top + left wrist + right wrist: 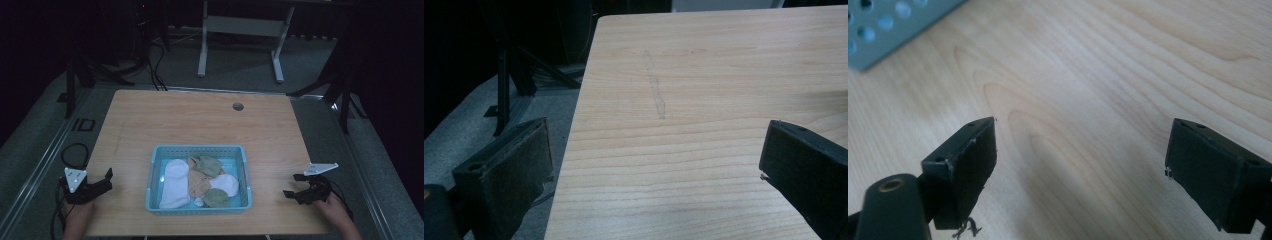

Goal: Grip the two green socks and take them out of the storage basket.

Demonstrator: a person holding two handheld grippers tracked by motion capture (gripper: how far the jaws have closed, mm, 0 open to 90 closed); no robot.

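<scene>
A light blue plastic basket (152, 170) sits near the front middle of the wooden table (200, 120). Inside it lie several socks: a long white one (175, 184), a beige one (197, 184), a smaller white one (226, 184) and two green ones (209, 165) (217, 198). My left gripper (106, 179) rests at the table's front left edge, open and empty, well left of the basket. My right gripper (294, 186) sits at the front right, open and empty, right of the basket. The left gripper (654, 155) has bare wood between its jaws. The right gripper (1080, 150) points at bare wood, with the basket's corner (883, 30) at upper left.
A round cable hole (238, 106) is in the table's far middle. Beyond the table stand a grey desk frame (240, 30) and dark tripod legs (80, 75) on the floor. The table's left edge (574, 125) drops to grey carpet.
</scene>
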